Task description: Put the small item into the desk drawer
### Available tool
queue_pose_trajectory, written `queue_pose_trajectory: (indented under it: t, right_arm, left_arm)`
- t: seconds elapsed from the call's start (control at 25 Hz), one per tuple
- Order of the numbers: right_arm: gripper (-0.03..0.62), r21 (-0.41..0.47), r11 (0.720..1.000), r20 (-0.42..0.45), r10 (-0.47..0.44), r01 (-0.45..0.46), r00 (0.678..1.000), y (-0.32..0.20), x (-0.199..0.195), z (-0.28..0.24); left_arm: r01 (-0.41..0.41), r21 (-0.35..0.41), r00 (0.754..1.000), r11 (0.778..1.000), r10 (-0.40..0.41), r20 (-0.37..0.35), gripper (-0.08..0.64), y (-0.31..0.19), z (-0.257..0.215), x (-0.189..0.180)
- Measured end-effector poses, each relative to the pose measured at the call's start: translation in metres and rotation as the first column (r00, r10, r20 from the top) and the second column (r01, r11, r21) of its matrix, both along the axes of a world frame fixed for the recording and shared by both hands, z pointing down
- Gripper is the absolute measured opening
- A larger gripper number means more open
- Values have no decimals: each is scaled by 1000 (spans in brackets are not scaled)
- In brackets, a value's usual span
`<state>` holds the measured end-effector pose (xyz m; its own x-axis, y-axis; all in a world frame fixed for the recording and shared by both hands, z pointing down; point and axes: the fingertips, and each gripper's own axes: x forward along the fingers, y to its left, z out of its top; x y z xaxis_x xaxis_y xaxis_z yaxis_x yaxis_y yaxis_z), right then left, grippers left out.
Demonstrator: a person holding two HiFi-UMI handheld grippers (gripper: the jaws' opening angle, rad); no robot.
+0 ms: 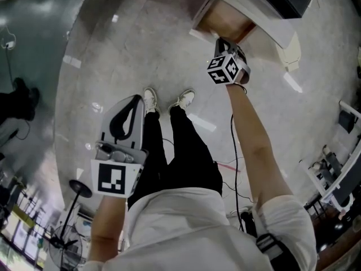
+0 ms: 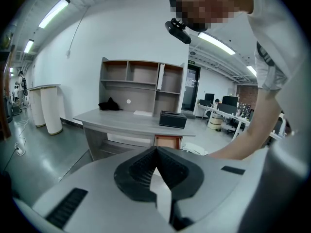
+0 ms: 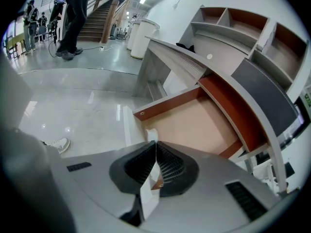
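The desk drawer (image 3: 194,125) stands pulled out, its pale brown floor bare; it also shows under the desk top (image 1: 225,21). My right gripper (image 3: 155,142) hovers over the drawer's front left corner, shut, with a small white item (image 3: 151,134) sticking out just past its tips. In the head view the right gripper (image 1: 221,41) reaches to the drawer's edge. My left gripper (image 1: 137,99) hangs low at the person's left side, shut and empty. In its own view the left gripper (image 2: 155,149) faces the grey desk (image 2: 121,120) from a distance, with the open drawer (image 2: 167,141) seen there too.
A black box (image 2: 172,119) sits on the desk top below a shelf unit (image 2: 141,81). The person's feet (image 1: 166,100) stand on glossy grey floor before the desk. Two white bins (image 2: 46,108) are at the left. People (image 3: 73,13) stand by stairs. A fan (image 1: 67,247) is lower left.
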<state>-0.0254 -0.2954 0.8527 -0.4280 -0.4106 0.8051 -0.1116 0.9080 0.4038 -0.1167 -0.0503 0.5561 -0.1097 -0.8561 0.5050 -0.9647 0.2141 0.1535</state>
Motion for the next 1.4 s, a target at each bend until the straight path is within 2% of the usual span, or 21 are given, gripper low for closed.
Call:
queue_pose_trajectory:
  t: [0.4, 0.52, 0.68, 0.84, 1.0, 1.12, 1.4]
  right_arm:
    - [26, -50, 999, 11, -1, 2, 1000, 0, -5, 3]
    - [29, -90, 996, 21, 13, -11, 1000, 1, -7, 2]
    - [123, -176, 984, 24, 42, -37, 999, 7, -8, 9]
    - [169, -224, 973, 23, 58, -52, 998, 10, -10, 5]
    - [214, -284, 959, 23, 16, -9, 1000, 23, -13, 0]
    - [236, -307, 952, 6, -9, 10, 1000, 34, -9, 0]
    - [256, -315, 949, -13, -2, -2, 1000, 50, 1, -7]
  left_arm:
    - [-9, -8, 1000, 1000, 9, -8, 18, -1, 2, 5]
    - [-9, -6, 1000, 1000, 9, -8, 18, -2, 1, 5]
    - [-11, 9, 1000, 1000, 11, -6, 18, -4, 1, 6]
    - [-21, 19, 1000, 1000, 21, 7, 18, -7, -11, 5]
    - [-28, 30, 999, 999, 27, 17, 18, -9, -24, 3]
    - [-38, 40, 999, 998, 37, 19, 18, -11, -29, 4]
    - [-54, 54, 998, 997, 53, 17, 17, -3, -39, 8]
